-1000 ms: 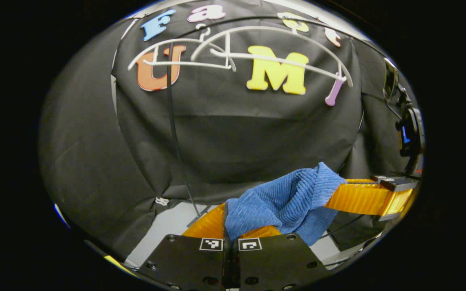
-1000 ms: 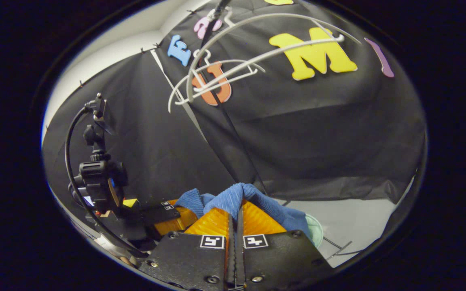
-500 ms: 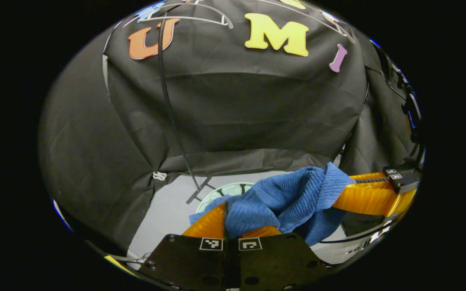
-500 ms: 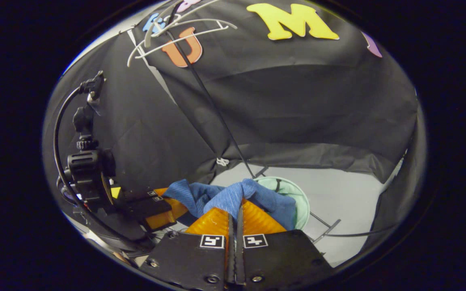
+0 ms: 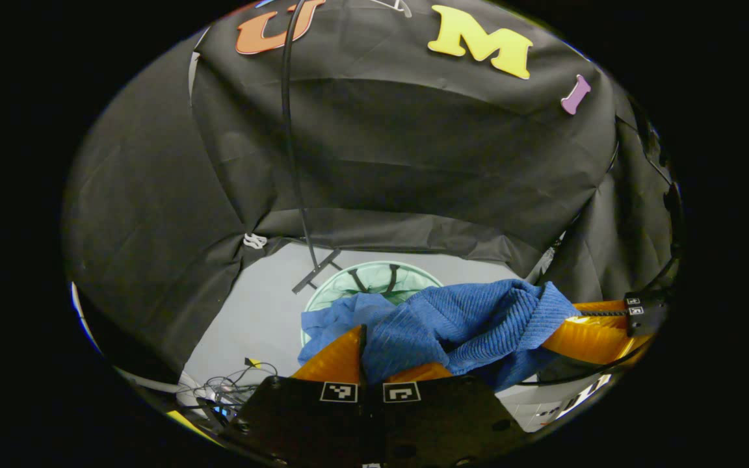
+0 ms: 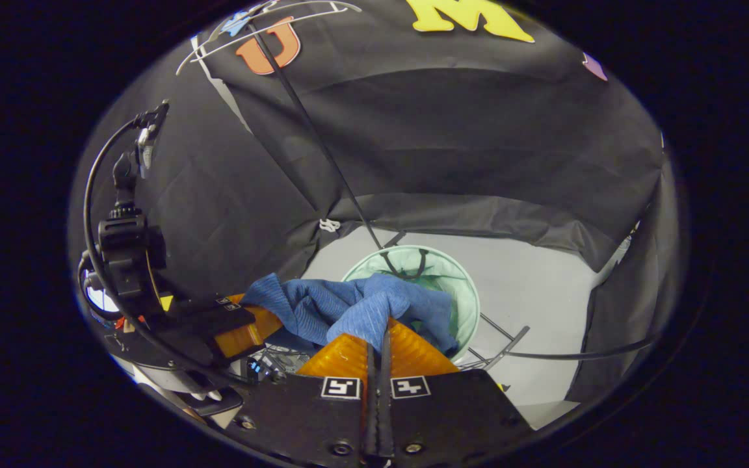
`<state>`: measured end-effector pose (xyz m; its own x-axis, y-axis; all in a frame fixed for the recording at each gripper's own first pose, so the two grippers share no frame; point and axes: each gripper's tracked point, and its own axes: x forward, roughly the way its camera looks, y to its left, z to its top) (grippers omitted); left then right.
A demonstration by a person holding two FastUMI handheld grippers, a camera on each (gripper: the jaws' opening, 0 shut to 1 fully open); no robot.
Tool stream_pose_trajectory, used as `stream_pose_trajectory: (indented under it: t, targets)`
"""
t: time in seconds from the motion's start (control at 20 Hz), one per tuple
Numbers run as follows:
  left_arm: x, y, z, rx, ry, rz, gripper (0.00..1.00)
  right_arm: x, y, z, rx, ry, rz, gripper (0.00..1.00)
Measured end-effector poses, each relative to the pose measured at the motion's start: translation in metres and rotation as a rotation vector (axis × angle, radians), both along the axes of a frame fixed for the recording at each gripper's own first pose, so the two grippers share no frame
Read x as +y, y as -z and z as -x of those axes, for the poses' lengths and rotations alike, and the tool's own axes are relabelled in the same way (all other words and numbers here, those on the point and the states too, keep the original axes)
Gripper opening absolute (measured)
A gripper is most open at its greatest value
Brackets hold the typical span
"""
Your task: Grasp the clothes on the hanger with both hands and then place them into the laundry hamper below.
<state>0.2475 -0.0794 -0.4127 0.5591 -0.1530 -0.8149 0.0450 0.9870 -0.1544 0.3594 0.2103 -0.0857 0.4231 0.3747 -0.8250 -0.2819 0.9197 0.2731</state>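
A blue ribbed garment (image 5: 452, 322) hangs bunched between my two grippers. My left gripper (image 5: 367, 341) is shut on its near edge, and in the left gripper view the right gripper (image 5: 582, 325) pinches the cloth's far right end. In the right gripper view my right gripper (image 6: 381, 328) is shut on a fold of the blue garment (image 6: 348, 309), and the left gripper (image 6: 244, 328) holds its left end. The pale green mesh hamper (image 6: 459, 286) stands on the floor just beyond and below the cloth; its rim (image 5: 374, 268) also shows behind the garment in the left gripper view.
White hangers (image 6: 270, 26) hang high on a black rack pole (image 5: 293, 169) whose foot (image 5: 313, 273) rests beside the hamper. Loose cables (image 5: 228, 387) lie on the grey floor at the left. Black rack legs (image 6: 511, 348) cross the floor right of the hamper.
Both grippers have come down with the garment and tilted toward the floor. The hangers have slid up to the top edge, and the hamper has come into full sight below the cloth.
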Motion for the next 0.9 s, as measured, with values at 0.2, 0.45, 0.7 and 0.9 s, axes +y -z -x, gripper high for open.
stream_pose_trajectory:
  t: [0.2,0.45,0.7,0.9]
  targets:
    - [0.005,-0.002,-0.002,-0.008,0.004,-0.017,0.01,-0.005,0.001,-0.001,-0.009,0.014,0.016,0.04]
    - [0.007,-0.008,-0.008,-0.038,0.013,-0.037,0.34,-0.009,0.005,-0.012,-0.022,0.059,0.025,0.08]
    - [0.013,-0.012,-0.010,-0.066,0.001,-0.046,1.00,-0.010,-0.015,-0.035,-0.145,0.072,0.017,0.83]
    - [0.019,-0.040,-0.022,-0.149,-0.024,-0.055,0.97,-0.012,-0.023,-0.042,-0.207,0.078,0.028,0.95]
